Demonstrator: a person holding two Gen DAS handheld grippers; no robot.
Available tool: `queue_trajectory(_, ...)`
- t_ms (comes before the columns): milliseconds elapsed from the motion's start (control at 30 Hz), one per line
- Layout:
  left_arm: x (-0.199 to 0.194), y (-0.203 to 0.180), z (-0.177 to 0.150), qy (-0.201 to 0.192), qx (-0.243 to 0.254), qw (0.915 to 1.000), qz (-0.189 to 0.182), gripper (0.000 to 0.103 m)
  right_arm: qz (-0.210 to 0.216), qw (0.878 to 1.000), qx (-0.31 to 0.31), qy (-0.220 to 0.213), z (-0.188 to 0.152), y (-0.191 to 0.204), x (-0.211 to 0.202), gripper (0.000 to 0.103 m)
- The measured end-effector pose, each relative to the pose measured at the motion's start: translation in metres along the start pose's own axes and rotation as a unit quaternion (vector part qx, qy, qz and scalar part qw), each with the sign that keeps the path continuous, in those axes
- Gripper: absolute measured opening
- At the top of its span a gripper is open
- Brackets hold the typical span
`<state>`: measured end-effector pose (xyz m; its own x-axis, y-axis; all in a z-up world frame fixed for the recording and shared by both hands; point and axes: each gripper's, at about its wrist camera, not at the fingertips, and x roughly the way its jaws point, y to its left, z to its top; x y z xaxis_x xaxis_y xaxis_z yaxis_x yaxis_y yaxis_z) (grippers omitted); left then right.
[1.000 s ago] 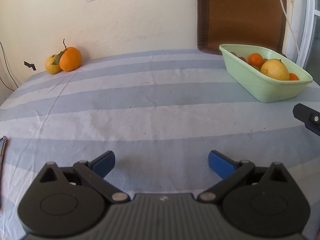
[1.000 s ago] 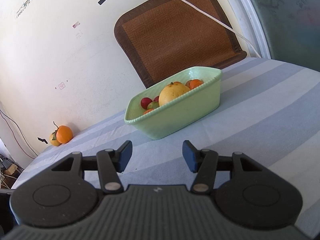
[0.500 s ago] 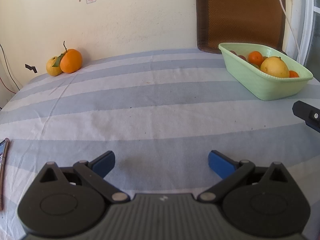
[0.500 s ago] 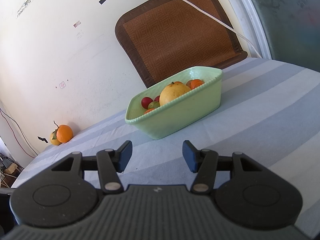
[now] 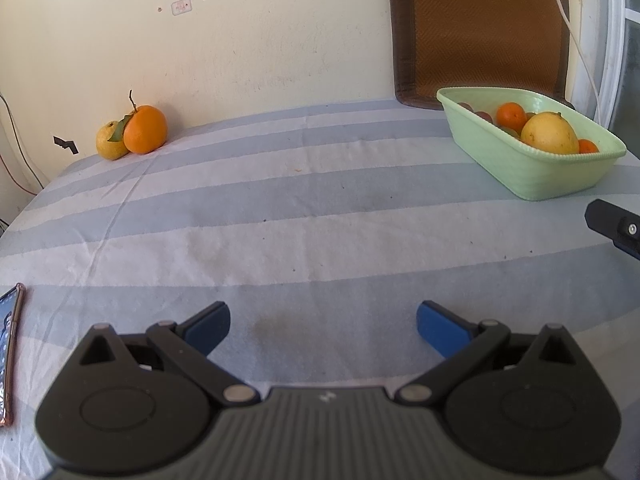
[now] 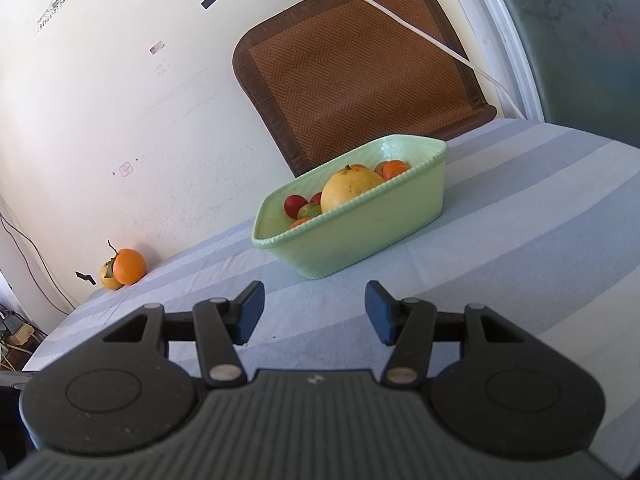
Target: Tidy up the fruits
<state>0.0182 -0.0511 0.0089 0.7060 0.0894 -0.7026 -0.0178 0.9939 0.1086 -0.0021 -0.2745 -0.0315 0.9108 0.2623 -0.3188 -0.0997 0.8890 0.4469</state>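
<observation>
Fruit sorting, seen from my two hand-held grippers over a table [image 5: 320, 216] covered in a grey and white striped cloth. My left gripper [image 5: 323, 318] hangs low above the cloth with its blue-padded jaws spread wide and nothing between them. My right gripper [image 6: 315, 306] is also wide apart and empty, and its black tip shows at the right edge of the left view. Ahead and to the far left of my left gripper, well apart from it, an orange [image 5: 145, 129] with a stem and leaf sits against the wall, touching a smaller yellow fruit [image 5: 110, 141] on its left. Ahead and to the right, a pale green basket [image 5: 536, 176] holds a large yellow citrus [image 5: 550, 134], small oranges, red fruits and a green one. In the right view the basket lies just beyond my right gripper, its long axis running diagonally away to the right. I judge the left gripper nearer to the loose pair, the right nearer to the basket. A phone [image 5: 9, 356] lies at the left edge of the table. A woven brown mat [image 6: 360, 64] leans on the wall. A small wall sticker is too blurred to read; no other writing is legible.
</observation>
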Motion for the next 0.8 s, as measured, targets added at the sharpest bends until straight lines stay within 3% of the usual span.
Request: queue_trajectory(800,-0.013,0.0,0.004,-0.033,0.017,0.9991,-0.019,0.103,0.002,1.0,-0.016,-0.001,0.001,0.0,0.0,0.058)
